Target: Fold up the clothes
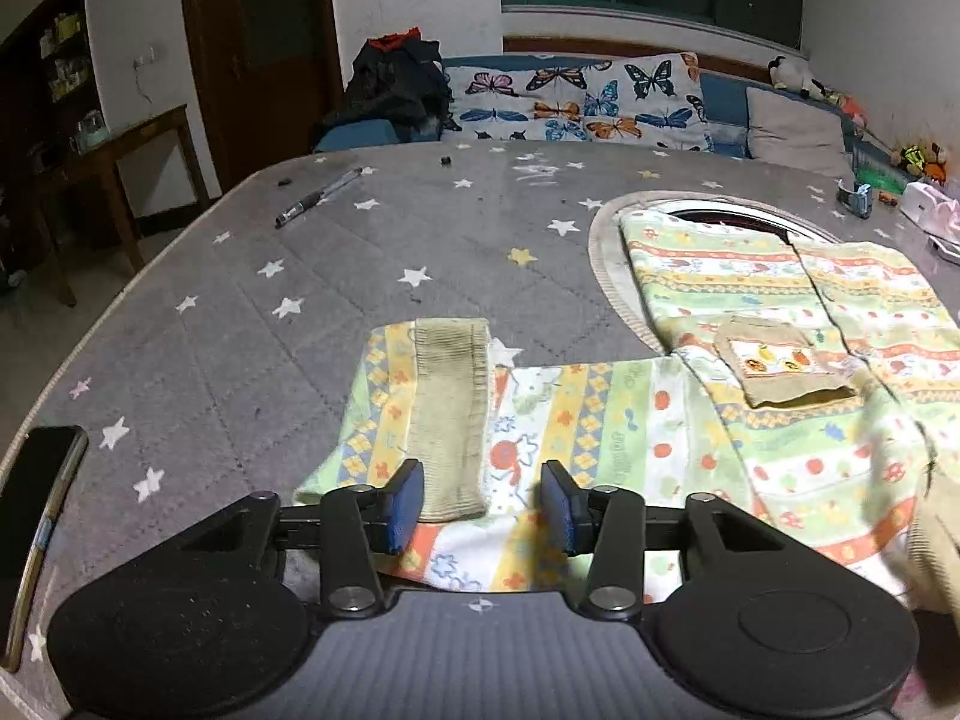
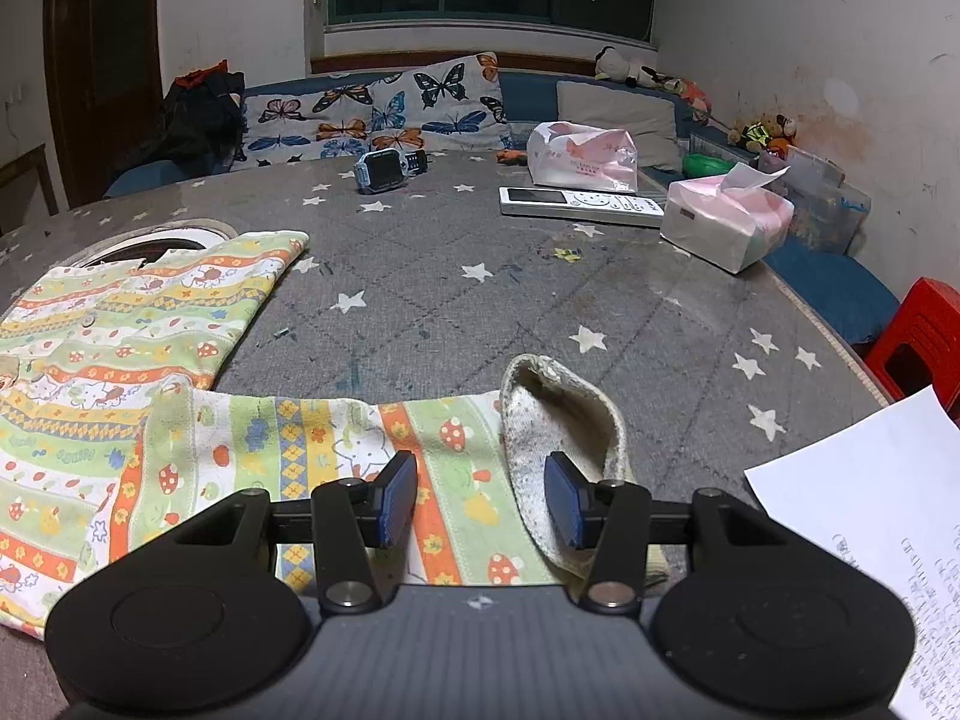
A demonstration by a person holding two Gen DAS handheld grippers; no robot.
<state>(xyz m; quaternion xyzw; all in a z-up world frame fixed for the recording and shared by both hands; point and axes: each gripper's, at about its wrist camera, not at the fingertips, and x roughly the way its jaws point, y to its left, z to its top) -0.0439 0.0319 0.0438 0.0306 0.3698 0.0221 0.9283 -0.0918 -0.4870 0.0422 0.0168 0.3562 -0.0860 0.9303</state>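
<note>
Left wrist view: the left gripper fills the bottom of the frame, its two blue-padded fingers spread apart and holding nothing. Directly ahead at twelve o'clock lies one sleeve of a child's patterned shirt, spread flat on a grey star-printed table cover. The sleeve's ribbed beige cuff sits between the open fingers, closer to the left one, and runs lengthwise straight away from the camera. The sleeve's long axis stretches from nine o'clock toward three o'clock, where it joins the shirt body at about two o'clock. A pen lies far off at eleven o'clock and a dark phone at nine o'clock (both well apart from the cloth).

Right wrist view: the right gripper is likewise released and empty. The other sleeve passes beneath it, lying crosswise from nine o'clock to about one o'clock, ending in a pale ribbed cuff just beside the right finger. The shirt body spreads at ten o'clock. A tissue box and remote control sit far away at one o'clock; a printed paper sheet lies at three o'clock.

Each gripper appears nearest its own cuff, so a likely next move is pinching both cuffs and folding the sleeves inward across the body.
</note>
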